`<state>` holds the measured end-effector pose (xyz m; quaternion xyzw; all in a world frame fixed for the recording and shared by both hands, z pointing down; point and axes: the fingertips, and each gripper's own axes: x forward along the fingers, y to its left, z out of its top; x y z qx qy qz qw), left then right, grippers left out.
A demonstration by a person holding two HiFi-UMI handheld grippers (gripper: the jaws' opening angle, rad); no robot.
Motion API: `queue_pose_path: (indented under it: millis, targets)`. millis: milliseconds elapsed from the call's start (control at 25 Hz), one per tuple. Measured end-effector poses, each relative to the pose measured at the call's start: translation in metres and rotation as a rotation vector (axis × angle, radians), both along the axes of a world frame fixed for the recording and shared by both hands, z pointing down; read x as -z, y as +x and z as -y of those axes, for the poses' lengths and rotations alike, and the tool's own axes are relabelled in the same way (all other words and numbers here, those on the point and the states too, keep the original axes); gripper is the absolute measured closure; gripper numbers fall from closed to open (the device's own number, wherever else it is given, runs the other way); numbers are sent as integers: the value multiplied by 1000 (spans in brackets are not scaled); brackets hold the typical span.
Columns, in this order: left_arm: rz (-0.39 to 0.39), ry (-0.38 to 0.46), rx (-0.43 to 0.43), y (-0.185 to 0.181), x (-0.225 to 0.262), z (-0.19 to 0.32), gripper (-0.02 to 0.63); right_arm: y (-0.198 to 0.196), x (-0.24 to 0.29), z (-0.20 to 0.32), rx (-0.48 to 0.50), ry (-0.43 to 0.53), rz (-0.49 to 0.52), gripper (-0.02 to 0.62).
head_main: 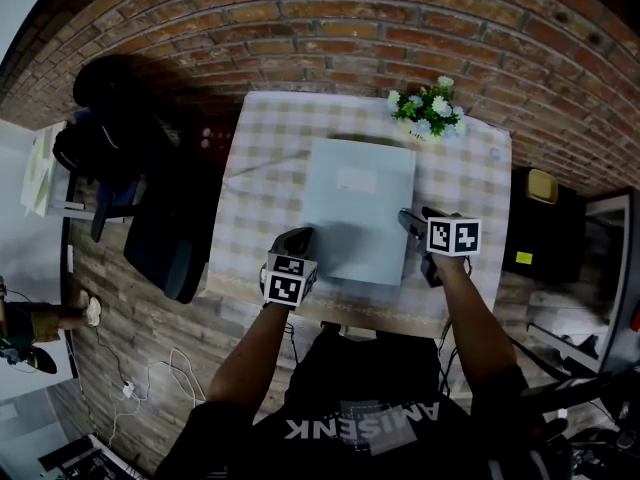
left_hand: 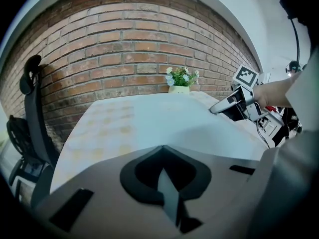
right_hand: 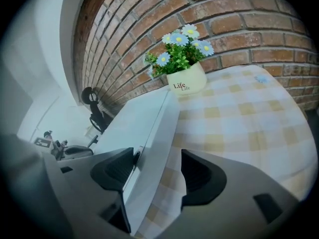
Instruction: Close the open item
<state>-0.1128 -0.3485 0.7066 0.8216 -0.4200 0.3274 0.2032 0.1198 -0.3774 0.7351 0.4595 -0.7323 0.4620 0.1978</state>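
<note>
Pale box (head_main: 358,208) lies flat on the worktop (head_main: 462,180) as the right hand-held gripper (head_main: 416,224), jaws apart, straddles its 3 o'clock edge and the left hand-held gripper (head_main: 297,238), jaws together, sits at 7 o'clock; closing seems nearly done, needing 1 final press down.

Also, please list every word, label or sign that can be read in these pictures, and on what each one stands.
"Life" twice, one above the other: on the flower pot.
"AMISENK", upside down: on the person's black shirt.
Pale label on the white box: too small to read.
Yellow sticker at the right: too small to read.
</note>
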Motion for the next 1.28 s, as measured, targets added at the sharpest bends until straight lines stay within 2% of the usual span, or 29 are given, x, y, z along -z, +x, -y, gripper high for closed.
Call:
queue_pose_path:
  millis: [200,400,600,760,920,1160,1280]
  targets:
    - [13,17,-2,1,-6,0,594,1,-4,-2,-36,-14,46,293]
    - [-5,-8,-2,0,-6,0,594,3,-6,-4,-68,-28,83,293]
    - [3,14,-18,0,-6,0,594,2,-9,-5,-90,-46,109,291]
    - [-28,-15,-13,0,-6,0,594,4,-7,-5,-108,-39,70,290]
    - [-84,-62,-14,-2,0,0,594,4,-5,-8,-169,-42,66,287]
    - [-130,-9,-19,-4,15,0,593,7,6,-11,-127,-22,-57,288]
    - [-144,26,-43,1,33,2,593,11,13,-14,-135,-9,-59,288]
